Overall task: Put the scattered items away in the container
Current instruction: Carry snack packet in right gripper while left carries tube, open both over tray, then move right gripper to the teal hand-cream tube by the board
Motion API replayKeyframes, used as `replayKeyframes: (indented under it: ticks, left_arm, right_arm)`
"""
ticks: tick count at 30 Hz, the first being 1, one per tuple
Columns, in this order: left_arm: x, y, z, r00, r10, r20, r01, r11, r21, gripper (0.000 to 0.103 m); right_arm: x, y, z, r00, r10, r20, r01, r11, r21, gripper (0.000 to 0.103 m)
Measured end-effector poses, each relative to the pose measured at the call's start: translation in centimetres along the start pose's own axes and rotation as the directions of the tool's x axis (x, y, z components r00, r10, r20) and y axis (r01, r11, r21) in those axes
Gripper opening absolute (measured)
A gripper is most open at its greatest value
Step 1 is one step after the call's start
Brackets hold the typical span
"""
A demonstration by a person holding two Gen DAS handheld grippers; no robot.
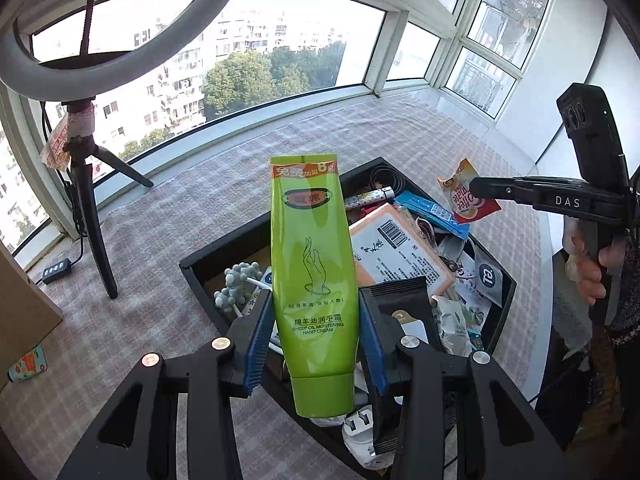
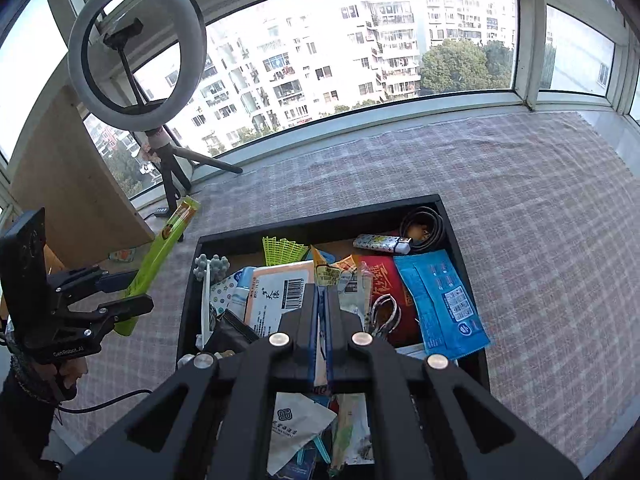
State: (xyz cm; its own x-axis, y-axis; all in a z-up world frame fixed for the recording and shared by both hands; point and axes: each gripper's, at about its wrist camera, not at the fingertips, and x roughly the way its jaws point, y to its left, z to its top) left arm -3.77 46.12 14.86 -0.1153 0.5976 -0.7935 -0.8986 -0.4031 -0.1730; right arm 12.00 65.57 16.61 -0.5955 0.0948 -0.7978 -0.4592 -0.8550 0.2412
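My left gripper (image 1: 316, 332) is shut on a green hand cream tube (image 1: 314, 264), cap toward the camera, held above the near left part of the black container (image 1: 224, 246). The tube also shows in the right wrist view (image 2: 160, 256). My right gripper (image 2: 322, 300) is shut on a Coffee-mate sachet (image 1: 466, 196), held above the container's right side; in its own view the sachet's edge (image 2: 326, 276) sticks out between the pads. The container (image 2: 456, 240) is full of packets, a lighter, a cable and other items.
A ring light on a tripod (image 1: 92, 208) stands at the left by the window. A cardboard box (image 2: 76, 184) is at the left. A small patterned item (image 1: 28, 364) lies on the checked cloth (image 2: 540, 220) left of the container.
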Motion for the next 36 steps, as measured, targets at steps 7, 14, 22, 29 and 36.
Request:
replayKeyframes:
  ticks: [7, 14, 22, 29, 36]
  left_arm:
    - [3.7, -0.6, 1.4, 0.994, -0.016, -0.111, 0.013, 0.999, -0.03, 0.041]
    - [1.9, 1.5, 0.3, 0.997, 0.002, -0.076, -0.007, 0.997, -0.072, 0.041]
    - [-0.8, 4.8, -2.3, 0.997, 0.041, -0.059, -0.048, 0.991, -0.122, 0.04]
    - [-4.8, 11.2, -8.3, 0.99, 0.124, -0.064, -0.136, 0.958, -0.25, 0.04]
    - [-11.6, 19.1, -16.8, 0.959, 0.27, -0.081, -0.278, 0.86, -0.427, 0.04]
  right_arm:
    - [1.5, -1.3, -0.8, 0.997, -0.039, -0.064, 0.039, 0.999, 0.005, 0.021]
    - [0.5, -0.7, -0.6, 1.0, -0.021, -0.015, 0.022, 1.0, 0.009, 0.041]
    - [1.1, 3.2, -0.2, 0.999, 0.038, -0.014, -0.039, 0.997, -0.067, 0.041]
    - [3.1, 11.0, 0.2, 0.989, 0.133, -0.062, -0.144, 0.961, -0.236, 0.041]
    - [7.7, 24.7, 0.0, 0.953, 0.249, -0.172, -0.302, 0.817, -0.492, 0.041]
